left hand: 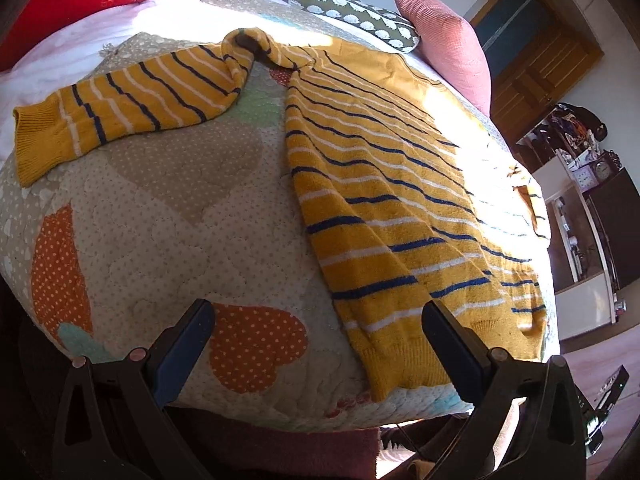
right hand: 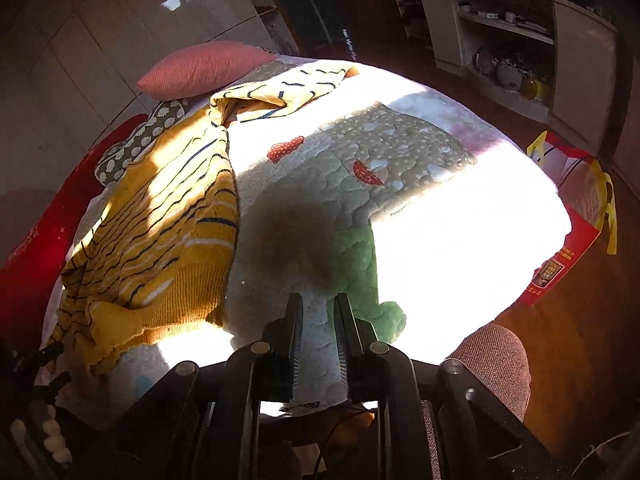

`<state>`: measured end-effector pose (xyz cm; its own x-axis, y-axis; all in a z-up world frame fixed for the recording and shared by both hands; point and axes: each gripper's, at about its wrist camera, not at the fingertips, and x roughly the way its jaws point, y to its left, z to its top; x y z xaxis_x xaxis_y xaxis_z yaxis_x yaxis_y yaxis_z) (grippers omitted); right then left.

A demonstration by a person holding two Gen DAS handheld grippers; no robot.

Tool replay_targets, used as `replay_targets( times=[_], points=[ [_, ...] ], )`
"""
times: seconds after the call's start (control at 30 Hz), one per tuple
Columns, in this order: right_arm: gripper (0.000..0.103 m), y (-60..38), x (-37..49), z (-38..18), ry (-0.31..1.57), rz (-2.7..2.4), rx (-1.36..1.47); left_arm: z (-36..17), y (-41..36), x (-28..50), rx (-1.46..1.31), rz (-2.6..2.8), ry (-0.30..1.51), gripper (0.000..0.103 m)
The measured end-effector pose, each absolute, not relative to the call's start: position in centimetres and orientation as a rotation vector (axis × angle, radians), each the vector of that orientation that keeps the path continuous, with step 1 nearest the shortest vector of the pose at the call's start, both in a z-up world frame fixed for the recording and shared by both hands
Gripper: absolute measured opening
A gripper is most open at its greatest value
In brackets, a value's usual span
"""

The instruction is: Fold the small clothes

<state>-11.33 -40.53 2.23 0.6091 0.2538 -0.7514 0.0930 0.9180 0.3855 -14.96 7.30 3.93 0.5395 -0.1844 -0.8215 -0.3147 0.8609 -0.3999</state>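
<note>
Inspection of the bed point(left hand: 160, 216): it is covered by a quilted spread with dotted patches and orange heart shapes, and strong sunlight washes out much of its right portion in the right wrist view.

The striped sweater point(left hand: 392, 200), mustard yellow with navy and white bands, lies face down or face up, I cannot tell which, spread over the quilt. In the left wrist view its body runs from the far middle of the bed down to the near edge, where the ribbed hem point(left hand: 404, 364) lies just above the bed's front edge. One sleeve point(left hand: 120, 112) stretches out to the left, its plain ribbed cuff resting flat on the quilt. In the right wrist view the sweater's body lies along the left side of the bed and its other sleeve point(right hand: 280, 88) is bunched at the far end, near the pink cushion point(right hand: 204, 68).

My left gripper point(left hand: 318, 312) is released, fingers set wide apart. The right finger point(left hand: 452, 352) overlaps the hem region in the picture; whether it touches the fabric I cannot tell. The left finger is over bare quilt beside an orange heart.

My right gripper point(right hand: 318, 306) has its fingers drawn close together with a narrow gap between them, holding nothing. It sits over bare quilt at the near edge, beside a green patch point(right hand: 360, 272) and apart from the sweater.

A patterned olive bolster point(left hand: 348, 12) lies at the head of the bed beside the pink cushion.
</note>
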Motion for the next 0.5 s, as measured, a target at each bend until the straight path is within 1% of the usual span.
replay_targets(
  times=[0.07, 0.2, 0.23, 0.27, 0.3, 0.33, 0.37, 0.4, 0.43, 0.5],
  points=[
    [0.048, -39.1, -10.4, 2.5, 0.908, 0.156, 0.429, 3.8, 6.1, -14.3, -0.530, 0.031, 1.020, 0.103],
    [0.051, -36.5, -7.9, 2.3, 0.893, 0.205, 0.406, 2.9, 3.4, -12.9, -0.507, -0.058, 1.072, 0.103],
    [0.051, -35.8, -7.3, 2.1, 0.899, 0.217, 0.397, 2.5, 2.8, -12.7, -0.507, -0.079, 1.091, 0.098],
    [0.051, -35.1, -6.7, 1.8, 0.906, 0.235, 0.391, 2.2, 2.2, -12.4, -0.495, -0.094, 1.115, 0.073],
    [0.051, -34.6, -6.3, 1.6, 0.909, 0.250, 0.383, 2.0, 1.6, -12.2, -0.454, -0.092, 1.143, 0.055],
    [0.051, -33.9, -6.0, 1.6, 0.910, 0.269, 0.372, 2.0, 1.2, -12.1, -0.408, -0.080, 1.159, 0.027],
    [0.049, -33.4, -5.9, 1.6, 0.914, 0.299, 0.366, 2.1, 1.4, -12.2, -0.406, -0.086, 1.161, 0.017],
    [0.024, -33.0, -5.9, 1.7, 0.921, 0.329, 0.369, 2.3, 1.8, -12.3, -0.428, -0.095, 1.162, 0.014],
    [0.011, -32.6, -6.0, 1.8, 0.930, 0.358, 0.376, 2.6, 2.4, -12.5, -0.445, -0.096, 1.166, 0.010],
    [0.010, -32.3, -6.5, 2.1, 0.943, 0.385, 0.379, 3.7, 3.5, -13.1, -0.451, -0.078, 1.152, 0.010]
  ],
)
